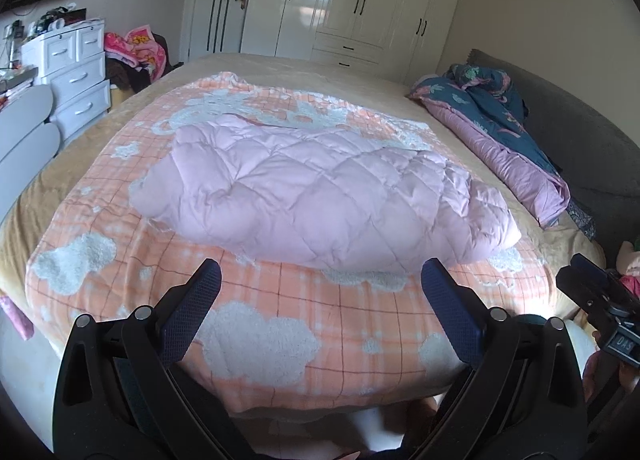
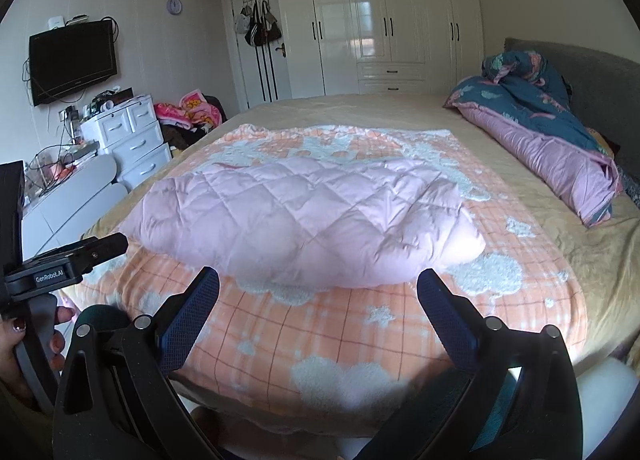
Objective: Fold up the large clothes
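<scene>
Bedroom with a wide bed (image 1: pixel 280 63): a folded pink quilted garment (image 1: pixel 320 191) lies mid-bed on an orange checked cloud-pattern blanket (image 1: pixel 320 320). Left gripper (image 1: pixel 322 272) and right gripper (image 2: pixel 318 278) hover just short of it, jaws spread wide, holding nothing. Beyond, a blue floral duvet (image 2: pixel 532 111) lies against the grey headboard (image 2: pixel 600 79).

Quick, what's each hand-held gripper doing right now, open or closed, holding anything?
Left hand-held gripper: open, holding nothing, short of the pink quilted garment.
Right hand-held gripper: open, holding nothing.

white wardrobe (image 2: pixel 384 19), wall television (image 2: pixel 72 59), white drawer chest (image 2: pixel 128 135), blue floral quilt (image 2: pixel 540 119), grey headboard (image 2: pixel 600 87)
</scene>
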A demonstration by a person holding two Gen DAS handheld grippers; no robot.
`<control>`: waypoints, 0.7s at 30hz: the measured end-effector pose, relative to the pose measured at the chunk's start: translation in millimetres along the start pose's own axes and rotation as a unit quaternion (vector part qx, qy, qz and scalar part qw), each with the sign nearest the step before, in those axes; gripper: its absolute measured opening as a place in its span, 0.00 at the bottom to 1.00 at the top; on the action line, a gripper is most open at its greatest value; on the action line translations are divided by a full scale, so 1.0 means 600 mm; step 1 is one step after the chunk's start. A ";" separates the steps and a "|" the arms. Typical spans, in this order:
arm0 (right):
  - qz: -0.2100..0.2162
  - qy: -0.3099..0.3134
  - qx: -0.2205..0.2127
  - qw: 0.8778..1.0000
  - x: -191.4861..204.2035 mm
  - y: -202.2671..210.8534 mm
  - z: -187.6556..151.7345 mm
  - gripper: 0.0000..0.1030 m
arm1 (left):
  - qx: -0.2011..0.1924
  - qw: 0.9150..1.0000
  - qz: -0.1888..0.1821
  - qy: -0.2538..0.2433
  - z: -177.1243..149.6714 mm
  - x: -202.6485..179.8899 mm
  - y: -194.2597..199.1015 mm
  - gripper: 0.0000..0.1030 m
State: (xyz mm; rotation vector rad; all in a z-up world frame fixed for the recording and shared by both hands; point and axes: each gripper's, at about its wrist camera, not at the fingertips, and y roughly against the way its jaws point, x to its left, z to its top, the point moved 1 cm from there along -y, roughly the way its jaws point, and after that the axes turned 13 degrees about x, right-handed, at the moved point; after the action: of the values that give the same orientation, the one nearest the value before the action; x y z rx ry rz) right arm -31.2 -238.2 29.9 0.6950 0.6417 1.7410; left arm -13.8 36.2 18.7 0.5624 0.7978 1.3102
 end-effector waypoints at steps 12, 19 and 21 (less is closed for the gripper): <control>0.012 0.017 0.020 1.000 0.023 -0.021 -0.002 0.96 | 0.011 1.000 0.015 -0.004 -0.007 -0.008 -0.013 0.91; 0.011 0.016 0.018 1.000 0.023 -0.022 -0.001 0.96 | 0.015 1.000 0.026 -0.005 -0.006 -0.007 -0.015 0.91; 0.010 0.019 0.018 1.000 0.025 -0.024 -0.001 0.96 | 0.018 0.999 0.032 -0.006 -0.006 -0.007 -0.016 0.91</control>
State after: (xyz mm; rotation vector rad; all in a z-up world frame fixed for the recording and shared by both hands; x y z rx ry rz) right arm -25.7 -220.4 21.4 0.6961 0.6955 1.7691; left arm -10.8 29.8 9.7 0.6275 0.8000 1.3518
